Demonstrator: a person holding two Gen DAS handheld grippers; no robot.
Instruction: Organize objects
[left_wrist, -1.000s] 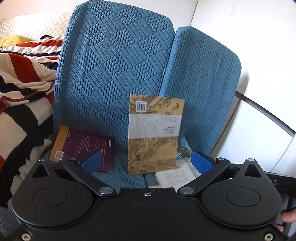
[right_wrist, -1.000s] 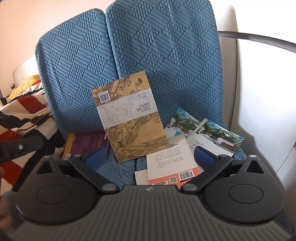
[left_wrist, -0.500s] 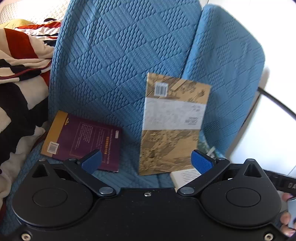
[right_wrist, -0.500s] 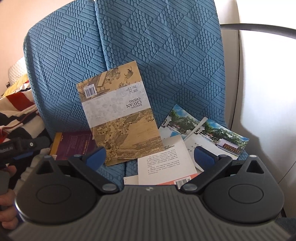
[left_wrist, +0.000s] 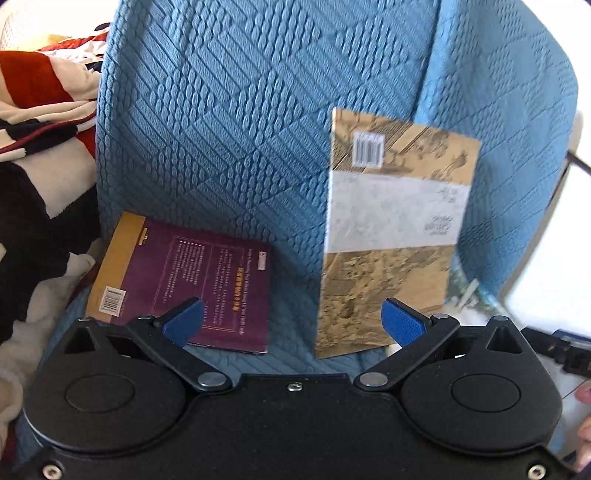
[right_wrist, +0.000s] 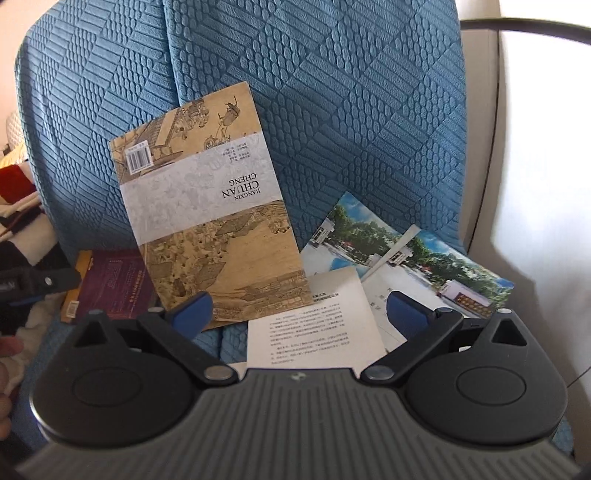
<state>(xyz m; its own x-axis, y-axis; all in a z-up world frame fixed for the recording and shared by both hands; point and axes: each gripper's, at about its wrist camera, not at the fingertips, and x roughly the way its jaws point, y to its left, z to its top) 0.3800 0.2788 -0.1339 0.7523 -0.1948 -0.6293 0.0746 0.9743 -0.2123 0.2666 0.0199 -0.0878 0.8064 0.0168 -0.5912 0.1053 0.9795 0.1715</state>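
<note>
Landmark: tan book (left_wrist: 391, 236), propped upright against blue cushions (left_wrist: 229, 122), cover upside down, barcode at its upper left corner.

Far left of tan book: striped blanket (left_wrist: 40, 122), red, white and black, beside the cushions.

Left of tan book: purple book (left_wrist: 184, 277), flat on the seat, back cover up, yellow strip and barcode along its left edge. Apart from tan book, a strip of blue fabric between them.

In front of tan book, left wrist view: left gripper (left_wrist: 293, 325), blue pads (left_wrist: 184, 325) spread wide, nothing between them. Left pad over the purple book's lower edge; right pad over the tan book's lower right corner. Contact with either book cannot be told.

Right wrist view: tan book (right_wrist: 210, 214) tilted, top leaning left, across the seam between two cushions. Right of tan book, flat on the seat: white text page (right_wrist: 314, 321), its upper left corner tucked under the tan book's lower edge. Further right: two photo leaflets (right_wrist: 417, 258), overlapping, tree pictures at top.

Right gripper (right_wrist: 299, 314) in front of the white page, pads apart, empty.

Far right: white wall (right_wrist: 543, 184) and dark curved bar (right_wrist: 524, 27).
</note>
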